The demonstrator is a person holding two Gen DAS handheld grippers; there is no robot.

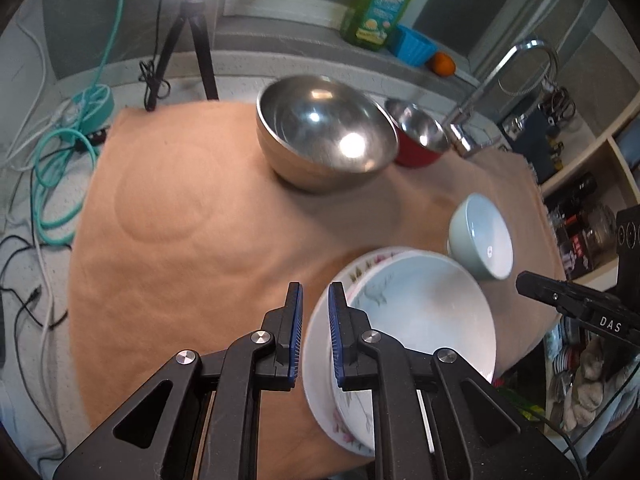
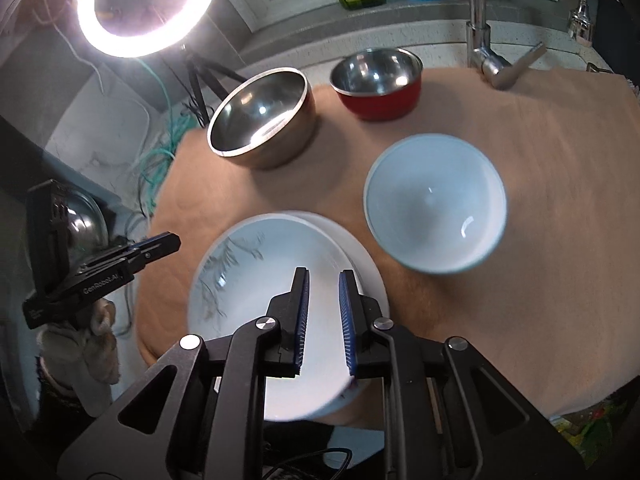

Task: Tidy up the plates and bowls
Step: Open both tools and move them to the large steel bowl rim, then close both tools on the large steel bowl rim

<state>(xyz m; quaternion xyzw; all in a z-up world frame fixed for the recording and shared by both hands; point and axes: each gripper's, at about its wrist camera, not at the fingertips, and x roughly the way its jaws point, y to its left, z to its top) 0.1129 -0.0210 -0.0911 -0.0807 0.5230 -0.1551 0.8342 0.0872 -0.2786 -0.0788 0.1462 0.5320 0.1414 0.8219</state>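
Note:
A white shallow dish with a grey branch motif (image 1: 420, 308) (image 2: 256, 264) lies on a flowered plate (image 1: 360, 272) at the near edge of the tan cloth (image 1: 180, 200). My left gripper (image 1: 316, 290) hovers over the stack's left rim, shut with nothing between its pads. My right gripper (image 2: 324, 274) hangs above the dish with a narrow gap between its pads and nothing in it. Behind them stand a pale blue bowl (image 1: 482, 236) (image 2: 436, 204), a large steel bowl (image 1: 328, 136) (image 2: 260, 116) and a red bowl (image 1: 418, 136) (image 2: 378, 80).
A faucet (image 2: 478, 12) rises at the back right. On the ledge behind it stand a green soap bottle (image 1: 380, 0), a blue cup (image 1: 416, 46) and an orange. A tripod (image 1: 192, 40), ring light (image 2: 148, 4) and cables (image 1: 60, 160) are at the left, shelves (image 1: 580, 184) at the right.

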